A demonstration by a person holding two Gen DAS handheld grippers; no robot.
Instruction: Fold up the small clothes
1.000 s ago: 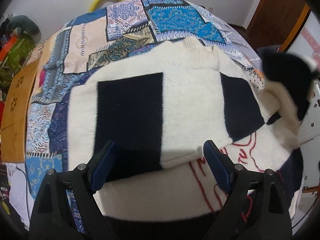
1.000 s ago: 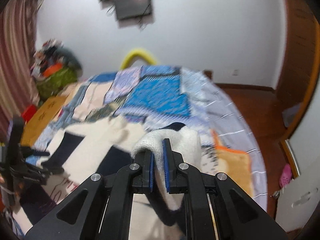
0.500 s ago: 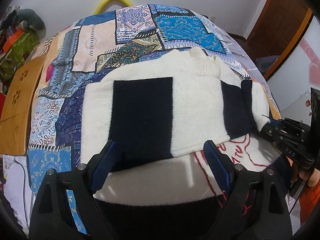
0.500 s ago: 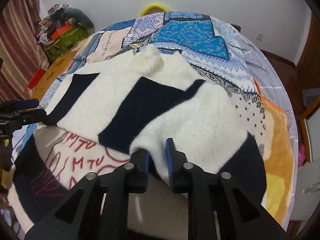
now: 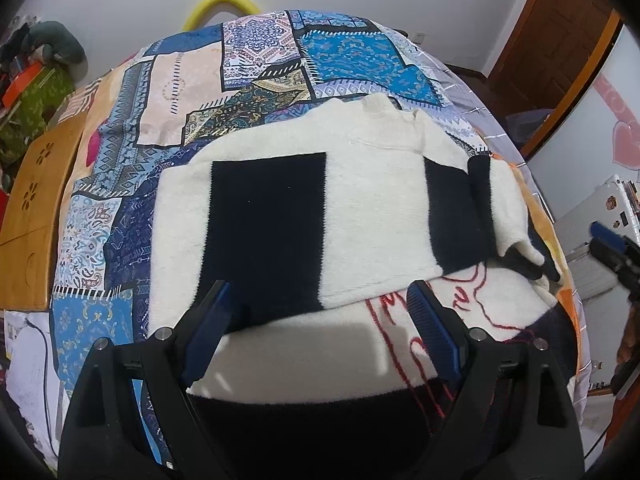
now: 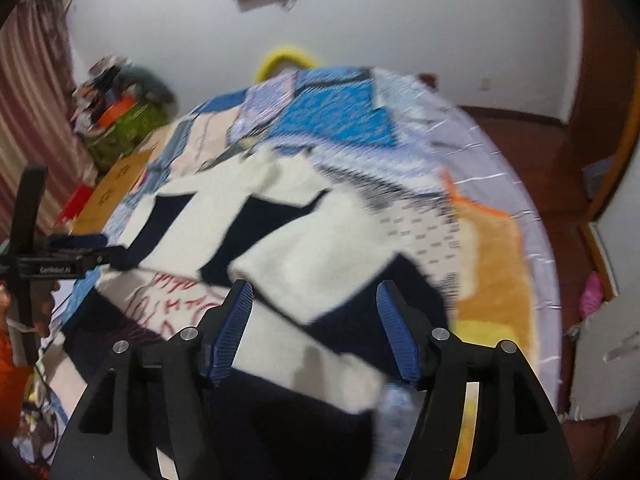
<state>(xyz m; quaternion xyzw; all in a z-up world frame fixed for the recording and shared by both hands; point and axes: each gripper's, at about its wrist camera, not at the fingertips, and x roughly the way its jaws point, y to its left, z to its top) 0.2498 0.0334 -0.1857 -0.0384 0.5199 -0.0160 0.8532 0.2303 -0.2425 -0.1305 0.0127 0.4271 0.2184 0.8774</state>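
Both claws released – left claw (image 5: 322, 306), right claw (image 6: 314, 308) just opening (blurred) over sweater (image 5: 372, 208).

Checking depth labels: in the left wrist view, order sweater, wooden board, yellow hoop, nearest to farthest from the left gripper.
From the left gripper:
1. Sweater, right under the fingers, centre.
2. Wooden board, on the left, at the bed's edge.
3. Yellow hoop, past the bed's far end, at the wall.
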